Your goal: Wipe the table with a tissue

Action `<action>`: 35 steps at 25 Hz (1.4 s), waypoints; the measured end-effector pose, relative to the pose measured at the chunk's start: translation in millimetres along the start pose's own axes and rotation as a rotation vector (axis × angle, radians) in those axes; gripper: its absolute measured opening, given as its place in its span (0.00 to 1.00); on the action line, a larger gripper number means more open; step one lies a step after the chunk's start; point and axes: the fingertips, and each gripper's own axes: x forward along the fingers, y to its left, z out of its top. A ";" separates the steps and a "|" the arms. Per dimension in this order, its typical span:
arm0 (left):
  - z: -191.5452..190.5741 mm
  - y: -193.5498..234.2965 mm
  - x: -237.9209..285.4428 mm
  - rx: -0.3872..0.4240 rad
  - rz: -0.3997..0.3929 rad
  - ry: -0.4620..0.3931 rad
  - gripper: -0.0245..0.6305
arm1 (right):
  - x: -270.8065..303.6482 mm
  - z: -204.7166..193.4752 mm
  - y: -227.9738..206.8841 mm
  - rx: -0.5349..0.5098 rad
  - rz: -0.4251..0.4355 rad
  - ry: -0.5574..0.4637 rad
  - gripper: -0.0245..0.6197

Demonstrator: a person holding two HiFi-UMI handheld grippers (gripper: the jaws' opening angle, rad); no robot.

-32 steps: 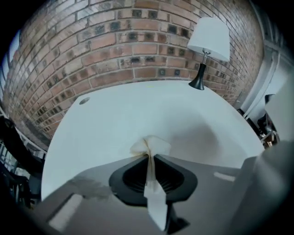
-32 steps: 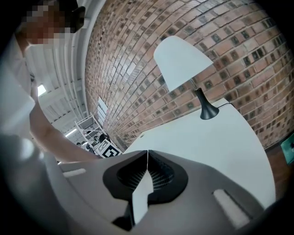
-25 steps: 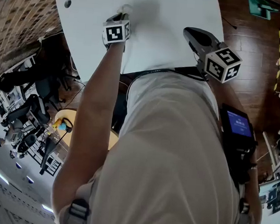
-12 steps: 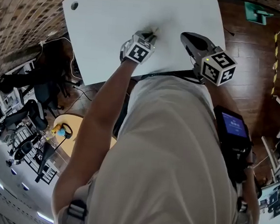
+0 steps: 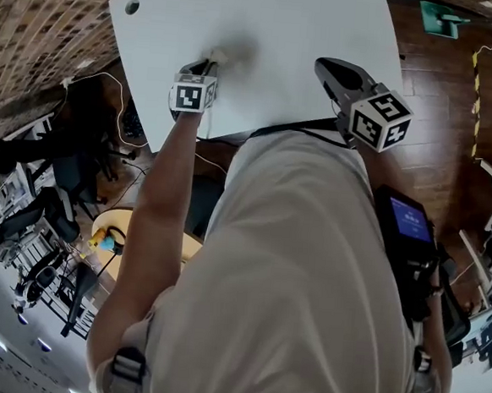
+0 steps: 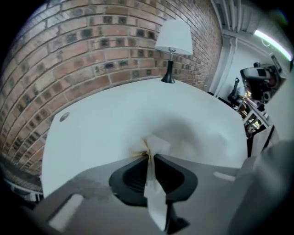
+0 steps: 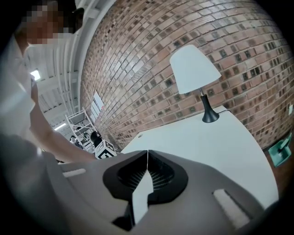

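A crumpled white paper tissue (image 6: 156,144) is pinched in the closed jaws of the left gripper (image 6: 149,155) and pressed onto the white tabletop's (image 6: 101,124) near left for wiping. The right gripper (image 7: 147,152), jaws together and empty, is held clear.

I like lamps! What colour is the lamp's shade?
The lampshade is white, best seen in the right gripper view.
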 end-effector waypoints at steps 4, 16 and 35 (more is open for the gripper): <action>-33.1 69.1 -20.9 -0.130 0.157 -0.001 0.10 | 1.1 2.1 4.2 -0.001 -0.020 -0.018 0.05; -88.5 138.0 -52.2 -0.414 0.359 -0.049 0.09 | 25.0 8.7 31.0 -0.053 -0.020 -0.005 0.05; 10.6 -25.1 15.8 0.094 0.010 -0.021 0.09 | 24.0 12.5 26.6 -0.037 -0.064 -0.050 0.05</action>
